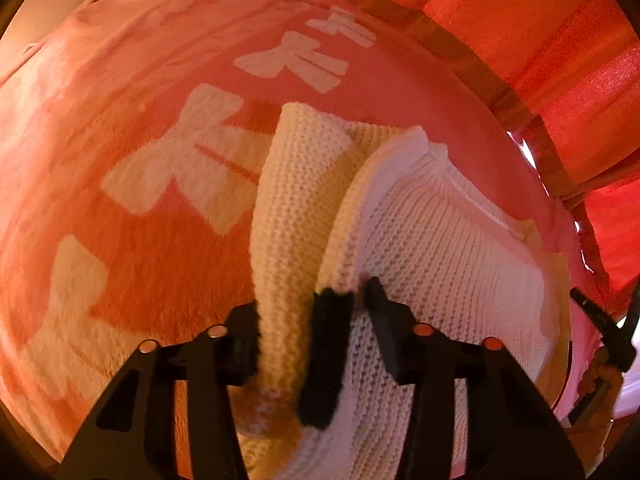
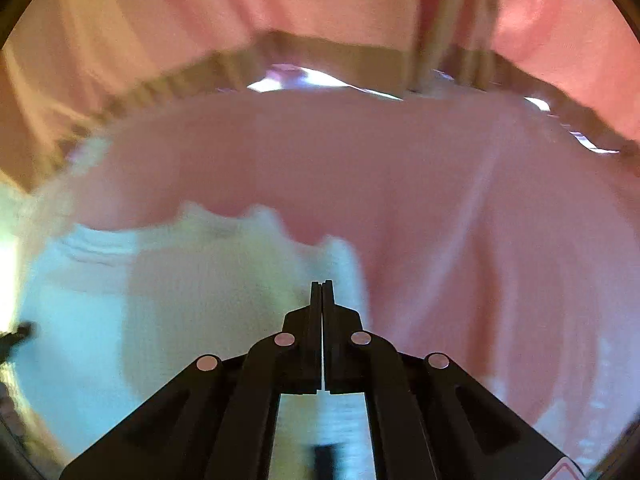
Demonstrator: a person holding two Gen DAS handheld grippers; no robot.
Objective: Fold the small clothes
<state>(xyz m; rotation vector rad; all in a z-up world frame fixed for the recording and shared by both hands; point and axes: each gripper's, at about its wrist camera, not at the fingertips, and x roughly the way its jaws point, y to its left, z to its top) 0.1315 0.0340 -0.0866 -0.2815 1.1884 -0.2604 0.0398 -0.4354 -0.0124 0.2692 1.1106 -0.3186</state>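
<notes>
A cream-white knit garment (image 1: 432, 240) lies on a pink blanket (image 1: 132, 128) with white cross-shaped marks. One knit sleeve or edge (image 1: 292, 216) is folded up and runs between the jaws of my left gripper (image 1: 312, 300), which is open around it. My right gripper (image 2: 322, 286) is shut and empty, with its tips over the white garment's scalloped edge (image 2: 224, 264); that view is motion-blurred. The right gripper also shows at the right edge of the left wrist view (image 1: 604, 320).
An orange-red curtain (image 1: 540, 40) hangs behind the bed's far edge, with a brown band (image 1: 460, 52) along it. The pink blanket (image 2: 440, 184) fills the area right of the garment in the right wrist view. A person's hand (image 1: 600, 380) holds the right tool.
</notes>
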